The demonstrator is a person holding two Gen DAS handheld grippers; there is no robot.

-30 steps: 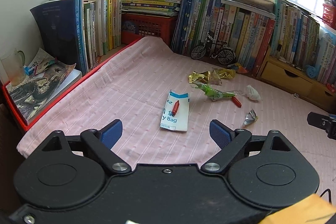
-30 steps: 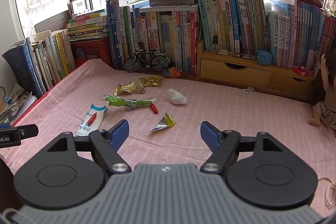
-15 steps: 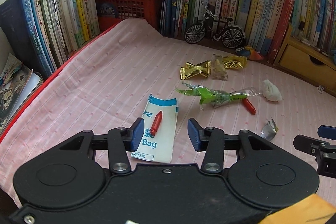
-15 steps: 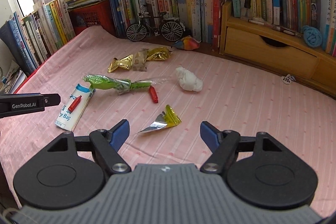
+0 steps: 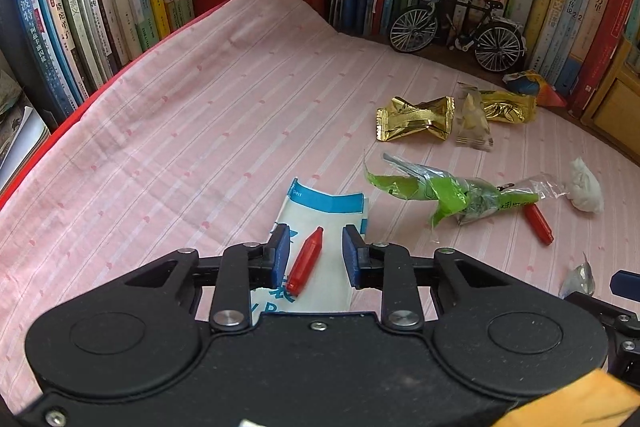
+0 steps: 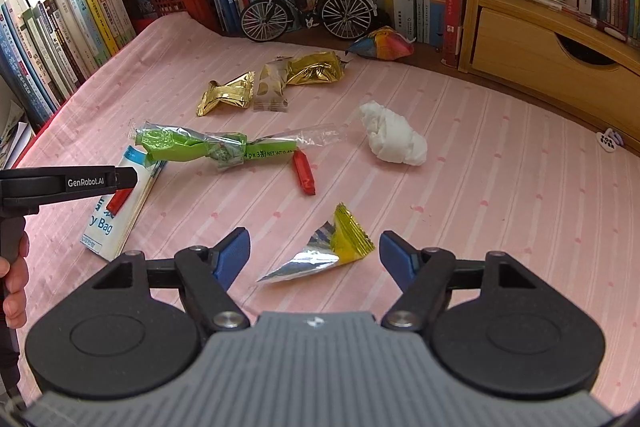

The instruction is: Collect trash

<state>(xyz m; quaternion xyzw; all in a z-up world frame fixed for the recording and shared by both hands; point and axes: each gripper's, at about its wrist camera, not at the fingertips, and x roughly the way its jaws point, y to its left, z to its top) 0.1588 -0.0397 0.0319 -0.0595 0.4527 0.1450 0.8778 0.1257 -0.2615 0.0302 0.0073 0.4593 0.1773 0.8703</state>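
Leftmost on the pink-clothed desk (image 5: pixel 192 131) lies a flat white and blue bag pack (image 5: pixel 324 215), with a small red capsule-like piece (image 5: pixel 306 261) resting on top of it. The left tool (image 5: pixel 312 255) hangs right over this pair; its jaws have just been closing and now stand narrow on either side of the red piece, with a gap still showing at each pad, so nothing is pinched yet. That piece looks stiff, smooth and light, apt to roll or squirt out, so a hold across its middle seems safest. The pack beneath is thin and floppy and would be best taken by an edge.

Further right sprawls a twisted green and clear wrapper (image 6: pixel 216 147), with a second red piece (image 6: pixel 304 173) just beside it and gold wrappers (image 6: pixel 228 95) beyond. All of these look featherlight and crinkly; the films should crush easily under the pads.

Right again, a crumpled white tissue (image 6: pixel 394 139) sits apart, soft and easy to squeeze anywhere.

Nearest the right tool (image 6: pixel 314 257), a torn silver and yellow wrapper (image 6: pixel 324 255) lies between its jaws, which are spread wide and clear of it. Its raised yellow fold looks the better place to grip than the flat foil tip.
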